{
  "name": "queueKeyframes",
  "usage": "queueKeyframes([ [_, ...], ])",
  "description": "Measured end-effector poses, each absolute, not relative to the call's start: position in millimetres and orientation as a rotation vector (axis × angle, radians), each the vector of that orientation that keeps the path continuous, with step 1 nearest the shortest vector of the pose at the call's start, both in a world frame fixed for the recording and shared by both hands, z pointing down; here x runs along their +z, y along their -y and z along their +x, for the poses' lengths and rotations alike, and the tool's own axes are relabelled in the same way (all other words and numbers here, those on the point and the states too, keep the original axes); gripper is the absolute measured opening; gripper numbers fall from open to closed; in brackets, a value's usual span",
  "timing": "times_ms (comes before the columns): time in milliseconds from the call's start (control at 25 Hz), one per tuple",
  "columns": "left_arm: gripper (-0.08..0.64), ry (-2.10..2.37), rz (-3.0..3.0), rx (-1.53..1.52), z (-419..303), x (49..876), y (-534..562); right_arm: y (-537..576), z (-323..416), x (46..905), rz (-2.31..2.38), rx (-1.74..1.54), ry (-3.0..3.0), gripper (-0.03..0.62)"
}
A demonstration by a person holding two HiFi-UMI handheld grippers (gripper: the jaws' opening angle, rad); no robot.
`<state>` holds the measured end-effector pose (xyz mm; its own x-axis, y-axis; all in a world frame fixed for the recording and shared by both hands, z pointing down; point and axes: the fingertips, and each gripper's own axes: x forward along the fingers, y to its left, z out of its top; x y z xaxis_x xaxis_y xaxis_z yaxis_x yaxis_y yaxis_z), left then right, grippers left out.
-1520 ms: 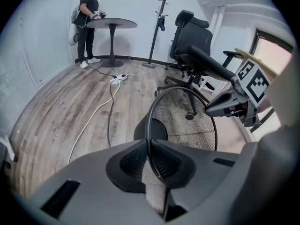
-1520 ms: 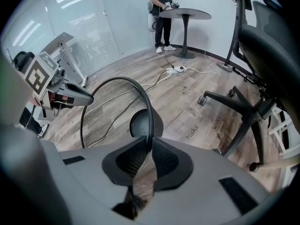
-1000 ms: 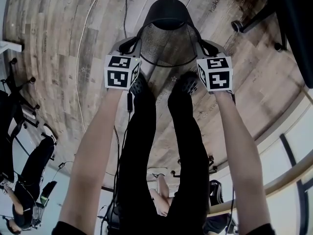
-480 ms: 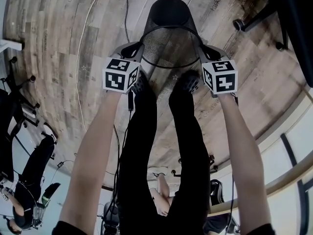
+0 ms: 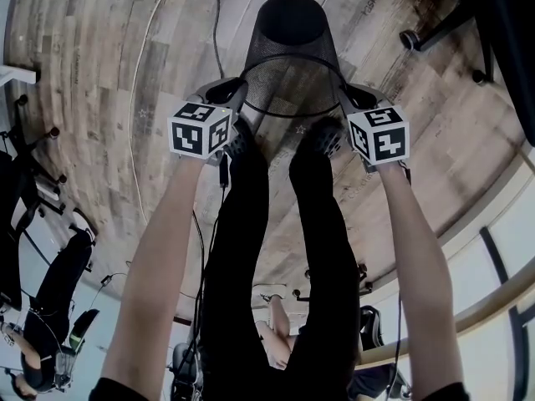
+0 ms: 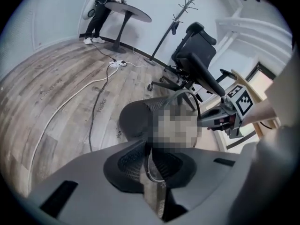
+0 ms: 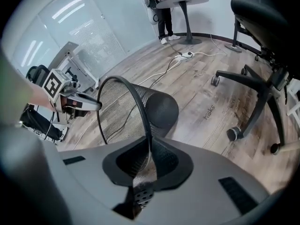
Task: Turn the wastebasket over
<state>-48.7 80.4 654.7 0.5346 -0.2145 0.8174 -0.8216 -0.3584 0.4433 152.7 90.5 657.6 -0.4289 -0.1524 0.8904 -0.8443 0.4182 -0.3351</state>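
Note:
The black mesh wastebasket (image 5: 291,40) is tipped, its closed base pointing away from me and its open rim toward my feet. My left gripper (image 5: 240,88) is shut on the rim's left side and my right gripper (image 5: 345,91) is shut on its right side. In the left gripper view the wire rim runs between the closed jaws of the left gripper (image 6: 151,165), with the wastebasket (image 6: 138,118) beyond them. In the right gripper view the right gripper (image 7: 147,165) pinches the rim and mesh wall of the wastebasket (image 7: 157,108).
My legs and dark shoes (image 5: 319,139) stand just behind the rim. Cables (image 5: 138,98) trail across the wood floor on the left. An office chair (image 7: 260,41) on casters stands to the right. A person stands at a round table (image 6: 127,11) far off, near a coat rack (image 6: 182,7).
Both grippers have drawn the rim slightly toward my feet and spread a little apart. The basket has tipped further, so more of its side and base shows.

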Motion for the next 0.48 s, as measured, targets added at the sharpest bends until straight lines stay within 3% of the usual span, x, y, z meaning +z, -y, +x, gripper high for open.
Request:
queueKeyframes([
  [480, 0.084, 0.756, 1.766, 0.765, -46.9, 667.5, -125.0, -132.2, 149.5, 669.9, 0.792, 1.132, 1.833, 0.052],
])
